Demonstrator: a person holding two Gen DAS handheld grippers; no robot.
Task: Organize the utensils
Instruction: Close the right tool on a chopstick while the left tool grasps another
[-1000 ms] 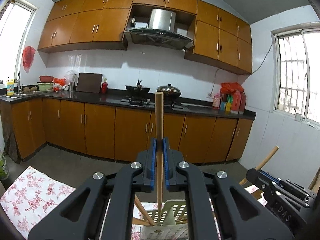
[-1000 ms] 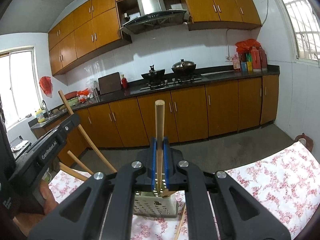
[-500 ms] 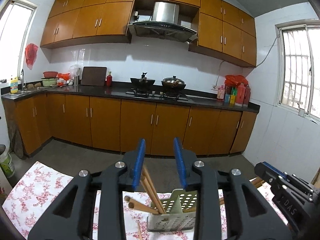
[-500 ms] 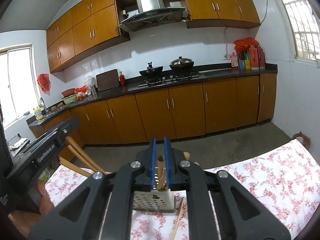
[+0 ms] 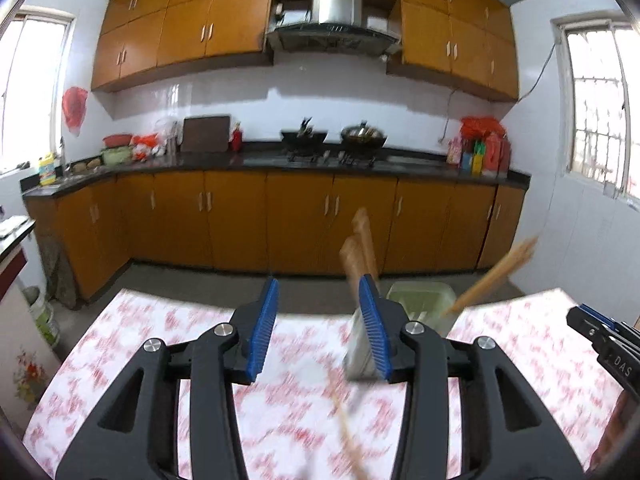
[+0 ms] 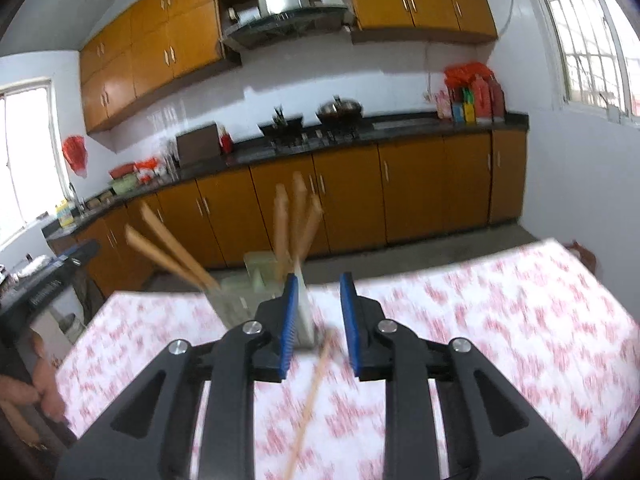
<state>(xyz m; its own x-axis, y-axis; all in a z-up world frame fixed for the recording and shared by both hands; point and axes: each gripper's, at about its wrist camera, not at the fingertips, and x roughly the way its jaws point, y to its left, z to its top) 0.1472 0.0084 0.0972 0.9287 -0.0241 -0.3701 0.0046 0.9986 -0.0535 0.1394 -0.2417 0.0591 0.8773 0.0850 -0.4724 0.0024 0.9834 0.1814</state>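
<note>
A pale perforated utensil holder (image 5: 420, 304) (image 6: 240, 292) stands on the table with several wooden chopsticks (image 5: 362, 244) (image 6: 296, 216) sticking up from it. One loose chopstick (image 5: 346, 428) (image 6: 310, 400) lies flat on the flowered tablecloth (image 5: 160, 352) (image 6: 500, 320) in front of the holder. My left gripper (image 5: 319, 324) is open and empty, left of the holder. My right gripper (image 6: 319, 320) is open and empty, above the loose chopstick. Both views are blurred by motion.
The right gripper's body (image 5: 604, 340) shows at the right edge of the left wrist view; the left gripper's body (image 6: 44, 284) and a hand (image 6: 40, 384) show at the left of the right wrist view. Kitchen cabinets (image 5: 280, 220) stand beyond the table.
Both grippers let go of their chopsticks into the holder, opened wider, and drew back and tilted down over the table.
</note>
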